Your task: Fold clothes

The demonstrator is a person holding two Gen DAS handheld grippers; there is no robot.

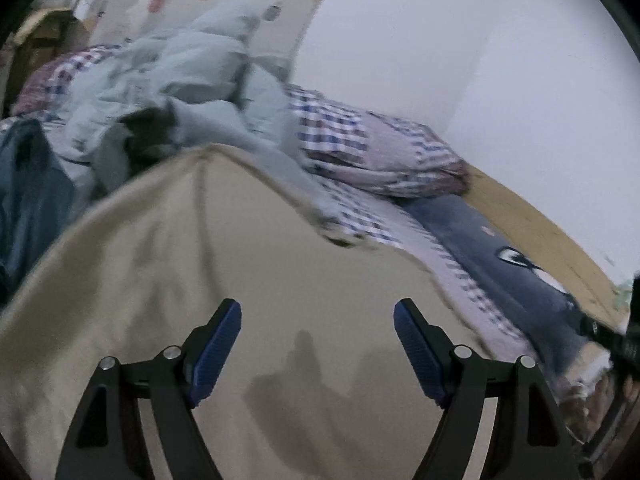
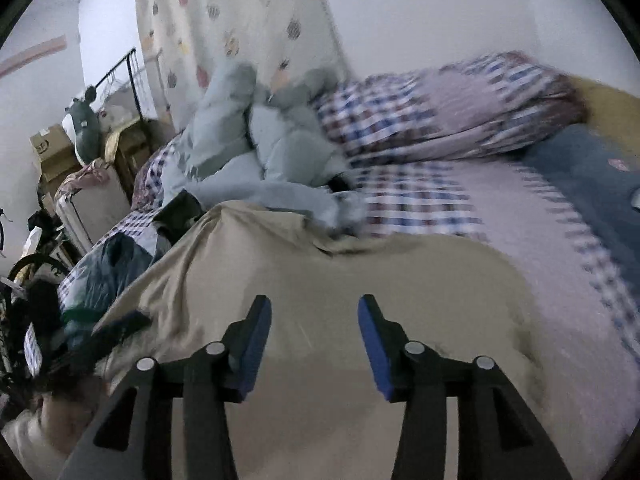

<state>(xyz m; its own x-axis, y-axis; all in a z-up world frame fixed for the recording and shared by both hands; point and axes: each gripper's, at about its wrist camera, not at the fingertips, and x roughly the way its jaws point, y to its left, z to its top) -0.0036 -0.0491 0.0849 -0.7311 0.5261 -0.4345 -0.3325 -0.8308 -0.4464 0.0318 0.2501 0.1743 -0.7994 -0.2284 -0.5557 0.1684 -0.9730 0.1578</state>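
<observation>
A bed fills both views. Its checked sheet (image 2: 420, 204) is pink, blue & white, and a checked pillow (image 2: 448, 112) sits at the upper right of the right wrist view, by a white wall (image 1: 460, 52). A curtain (image 2: 240, 24) with little fruit shapes hangs at the top middle. A dark blue blanket (image 1: 496, 256) lies at the right of the left wrist view.

The tan cloth (image 1: 248, 248) – the thing to fold – is spread flat on the bed, filling the bottom half of both views. Just behind it is a messy heap of pale blue clothes (image 2: 256, 148).

At the far left of the right wrist view stand cardboard boxes (image 2: 50, 152); can't tell what's in them.

The left gripper (image 1: 318, 336) has its blue pads (image 1: 218, 344) spread wide, with nothing held – only tan cloth shows between them. The right gripper (image 2: 314, 332) is about half open, also holding nothing. Both views are a bit blurry.
</observation>
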